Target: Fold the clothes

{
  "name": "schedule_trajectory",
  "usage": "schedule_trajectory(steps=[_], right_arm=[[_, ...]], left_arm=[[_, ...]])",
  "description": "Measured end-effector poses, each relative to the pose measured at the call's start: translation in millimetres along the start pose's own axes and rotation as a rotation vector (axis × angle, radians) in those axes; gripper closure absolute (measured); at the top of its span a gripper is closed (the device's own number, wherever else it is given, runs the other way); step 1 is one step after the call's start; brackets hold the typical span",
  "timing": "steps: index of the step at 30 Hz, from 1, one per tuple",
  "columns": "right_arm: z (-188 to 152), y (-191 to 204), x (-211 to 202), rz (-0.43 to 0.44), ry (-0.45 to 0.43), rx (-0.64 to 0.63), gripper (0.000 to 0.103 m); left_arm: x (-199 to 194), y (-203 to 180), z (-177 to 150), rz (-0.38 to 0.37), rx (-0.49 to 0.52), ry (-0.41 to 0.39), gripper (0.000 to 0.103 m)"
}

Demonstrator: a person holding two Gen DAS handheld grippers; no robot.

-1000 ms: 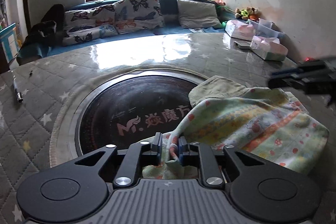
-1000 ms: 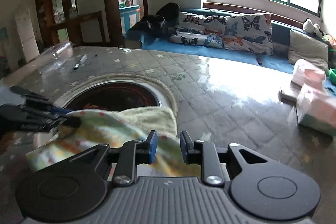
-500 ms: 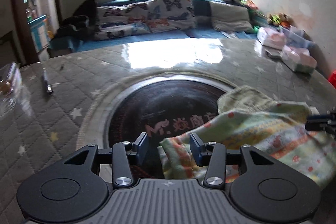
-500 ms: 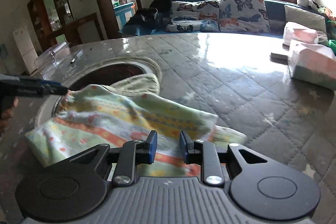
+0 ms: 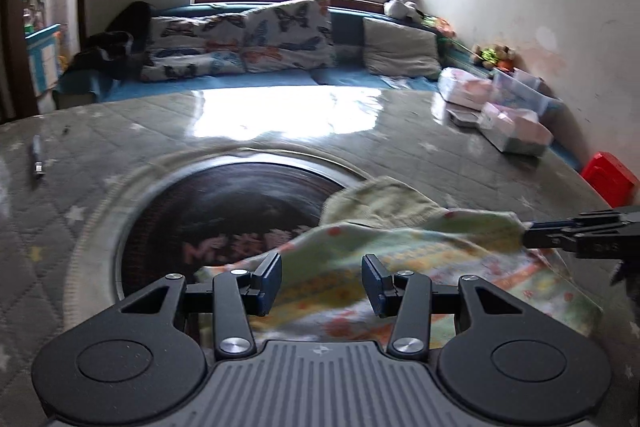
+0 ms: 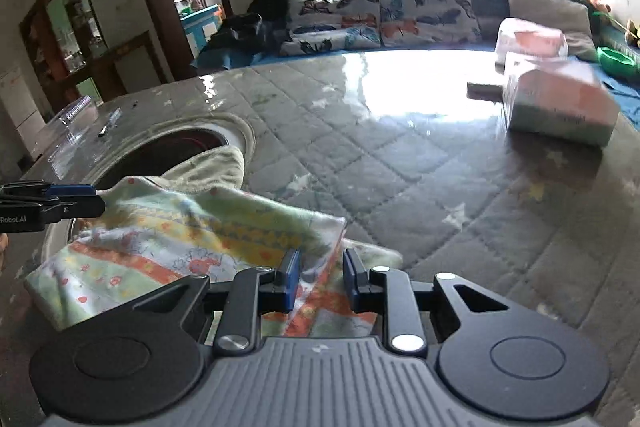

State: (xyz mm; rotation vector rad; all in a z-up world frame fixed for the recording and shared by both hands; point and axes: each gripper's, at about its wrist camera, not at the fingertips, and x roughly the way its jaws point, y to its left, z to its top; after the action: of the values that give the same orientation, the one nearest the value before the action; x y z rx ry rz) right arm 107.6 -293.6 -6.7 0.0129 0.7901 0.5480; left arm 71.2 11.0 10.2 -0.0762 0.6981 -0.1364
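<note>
Patterned cloth [image 6: 192,247] lying half-folded at lower centre on quilted counter [image 6: 400,167], partly overlapping the round inset [image 5: 224,211]. Soft, light, limp; probably best pinched at corners. Left tool [image 5: 321,281] spread, released; right tool [image 6: 319,277] parted, gripping nothing.

The surface [image 6: 400,163] was round, under a grey quilted cover with pale stars — a dark circular inset [image 5: 224,211] at its centre. A folded patterned cloth [image 6: 168,247] lay partly over that inset. Pink tissue packs [image 6: 556,103] sat near the far edge, a pen [image 5: 38,163] near the opposite edge.
</note>
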Motion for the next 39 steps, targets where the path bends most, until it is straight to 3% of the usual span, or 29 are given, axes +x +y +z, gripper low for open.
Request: schedule_trajectory(steps=[2,3,8,11,18,22,25,32,39], right_arm=[[-2.9,2.7,0.9,-0.004,-0.005,0.017,0.083],[-4.0,4.7,0.3,-0.008,-0.011,0.022,0.095],[-5.7,19.2,-18.9,-0.047,-0.065,0.002,0.099],[-1.7,21.1,-35.1,-0.055,-0.096,0.004,0.099],[-6.7,5.7,-15.8,-0.093,0.014,0.014,0.096],[4.6,9.9,-31.2,-0.101,-0.039,-0.012,0.091],[16.3,23.4,-31.7,-0.047,-0.06,-0.029,0.091],[30.7,54.6,5.4,0.016,-0.028,-0.055,0.091],[32.5,67.0,42.2,-0.002,0.02,-0.082,0.091]], left_arm=[[3.5,-1.7,-1.0,-0.016,0.008,0.005,0.055],[4.7,-2.3,-1.7,-0.024,0.011,0.008,0.055],[8.2,-4.1,-4.4,-0.051,0.021,0.018,0.055],[6.9,-5.6,-2.9,-0.059,0.023,0.019,0.055],[12.7,-8.3,3.6,-0.045,-0.001,0.019,0.055],[14.2,-4.6,6.9,-0.06,-0.035,0.017,0.058],[15.1,-3.0,11.4,-0.093,-0.055,0.018,0.067],[29.4,-1.4,21.0,-0.128,-0.053,0.035,0.072],[47.5,5.5,17.6,-0.128,-0.055,0.062,0.072]])
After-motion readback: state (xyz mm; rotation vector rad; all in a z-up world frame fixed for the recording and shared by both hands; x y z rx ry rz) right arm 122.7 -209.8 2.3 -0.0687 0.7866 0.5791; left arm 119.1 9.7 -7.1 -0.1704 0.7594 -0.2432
